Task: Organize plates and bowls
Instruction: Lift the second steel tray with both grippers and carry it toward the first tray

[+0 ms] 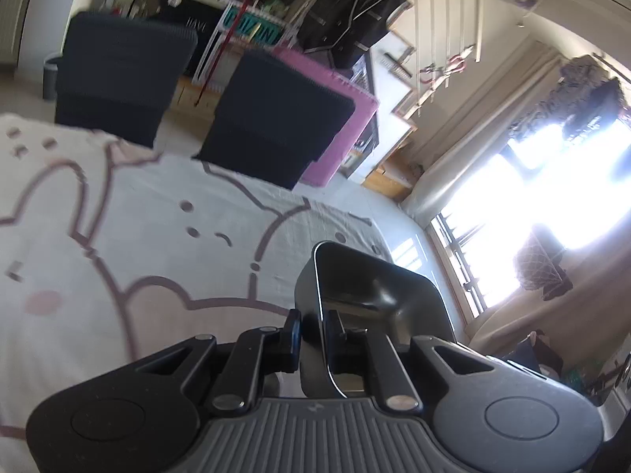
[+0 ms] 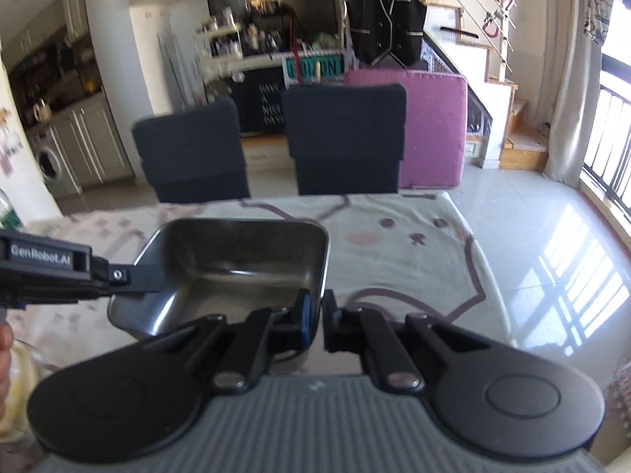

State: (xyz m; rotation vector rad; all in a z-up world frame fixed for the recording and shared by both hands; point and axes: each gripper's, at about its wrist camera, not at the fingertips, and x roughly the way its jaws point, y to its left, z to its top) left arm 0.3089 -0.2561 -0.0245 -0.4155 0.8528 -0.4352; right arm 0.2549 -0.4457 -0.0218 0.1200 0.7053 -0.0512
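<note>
A square stainless-steel bowl (image 2: 236, 252) hangs above the table, held from two sides. In the right wrist view my right gripper (image 2: 317, 307) is shut on the bowl's near right wall. My left gripper (image 2: 132, 276) comes in from the left and is shut on the left rim. In the left wrist view my left gripper (image 1: 313, 331) pinches the bowl's thin wall, and the bowl (image 1: 378, 283) looks dark against the bright window. The right gripper does not show in that view. No other plate or bowl is plainly visible.
A cream tablecloth (image 2: 394, 260) with pink cartoon outlines covers the table. Two dark chairs (image 2: 189, 149) (image 2: 347, 134) stand at its far edge, with a pink cushion (image 2: 434, 126) behind them. A person's hand (image 2: 4, 339) and a pale glass item (image 2: 19, 374) sit at the lower left.
</note>
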